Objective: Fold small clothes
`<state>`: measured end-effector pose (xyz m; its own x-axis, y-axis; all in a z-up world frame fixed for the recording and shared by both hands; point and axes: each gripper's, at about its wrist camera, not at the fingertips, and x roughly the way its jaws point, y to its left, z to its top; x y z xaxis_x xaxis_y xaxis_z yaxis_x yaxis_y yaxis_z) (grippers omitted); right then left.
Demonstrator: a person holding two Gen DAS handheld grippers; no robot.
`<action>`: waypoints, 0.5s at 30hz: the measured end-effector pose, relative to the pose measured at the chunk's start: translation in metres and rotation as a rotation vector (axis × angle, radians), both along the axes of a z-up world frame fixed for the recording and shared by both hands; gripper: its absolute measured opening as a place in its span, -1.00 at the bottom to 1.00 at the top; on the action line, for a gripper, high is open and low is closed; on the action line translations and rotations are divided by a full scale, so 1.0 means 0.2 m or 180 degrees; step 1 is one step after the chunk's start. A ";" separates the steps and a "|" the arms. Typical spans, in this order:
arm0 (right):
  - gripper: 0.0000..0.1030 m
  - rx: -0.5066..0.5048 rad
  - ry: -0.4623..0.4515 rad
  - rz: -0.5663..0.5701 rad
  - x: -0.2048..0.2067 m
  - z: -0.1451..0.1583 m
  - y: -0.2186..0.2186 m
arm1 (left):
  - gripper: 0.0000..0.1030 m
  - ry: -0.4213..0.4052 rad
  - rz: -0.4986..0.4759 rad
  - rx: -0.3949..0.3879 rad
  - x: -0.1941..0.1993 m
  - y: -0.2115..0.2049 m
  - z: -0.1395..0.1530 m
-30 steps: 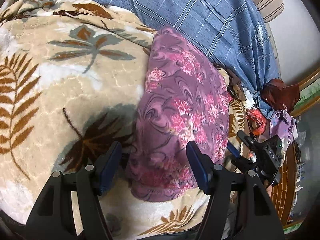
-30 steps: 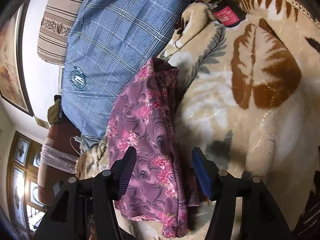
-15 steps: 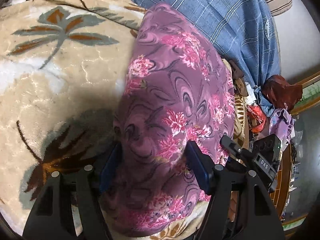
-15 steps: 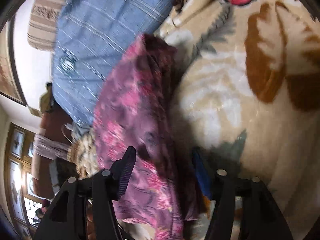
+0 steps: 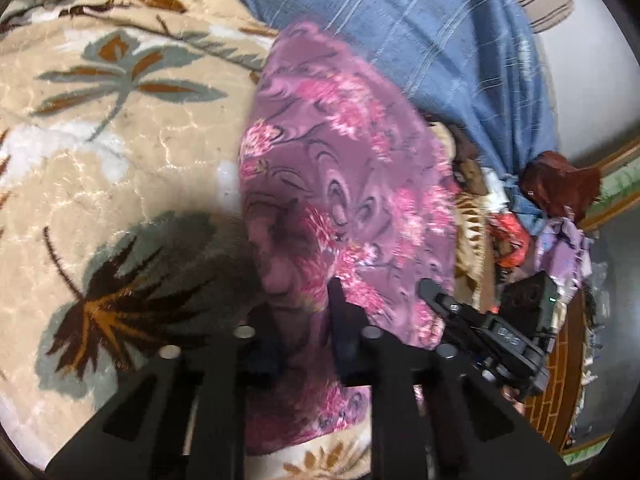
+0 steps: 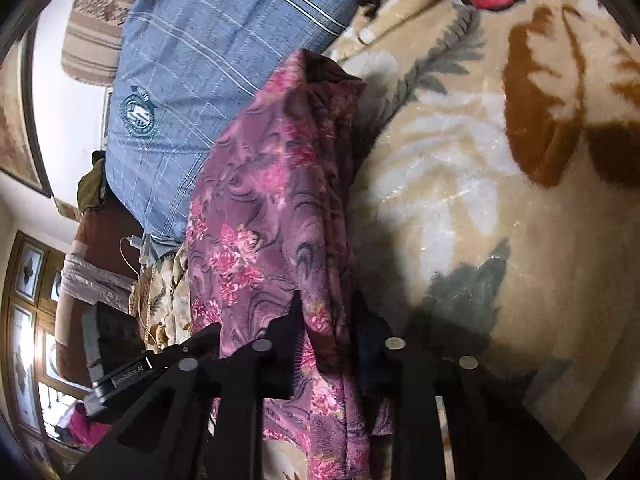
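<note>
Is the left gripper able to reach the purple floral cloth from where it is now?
Yes, it seems so. The left gripper is already at the near end of the purple floral cloth, its jaws closing with a fold between them; nothing blocks it.

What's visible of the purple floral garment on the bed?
The purple floral garment is soft, thin-looking fabric with pink blossoms and dark swirls, folded into a long strip on the beige leaf-print blanket, its far end against the blue plaid cloth. The left gripper and right gripper are closing on its near end.

White wall (image 6: 76,116), wood-framed window (image 6: 28,320) glowing, leaf-patterned blanket (image 5: 100,152) covering bed.
</note>
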<state>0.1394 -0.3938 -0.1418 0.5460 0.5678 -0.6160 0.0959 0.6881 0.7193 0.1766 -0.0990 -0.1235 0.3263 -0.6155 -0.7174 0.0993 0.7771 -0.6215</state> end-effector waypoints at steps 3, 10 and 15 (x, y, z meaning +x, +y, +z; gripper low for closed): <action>-0.69 0.0032 -0.0063 0.0104 -0.04 0.05 0.01 | -0.77 -0.0151 -0.0086 -0.0242 -0.13 0.08 0.09; -0.51 0.0030 0.0147 0.0231 -0.07 0.00 0.04 | -0.56 0.0242 -0.0036 -0.0108 -0.17 0.12 -0.13; -0.17 0.0088 0.0201 0.0197 -0.07 -0.02 0.03 | -0.04 -0.0049 -0.0077 -0.0032 -0.28 0.11 -0.05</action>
<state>0.1250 -0.3885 -0.1455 0.4699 0.6166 -0.6317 0.0997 0.6740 0.7320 0.1205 -0.0770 -0.1332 0.3224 -0.6304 -0.7061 0.1276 0.7681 -0.6275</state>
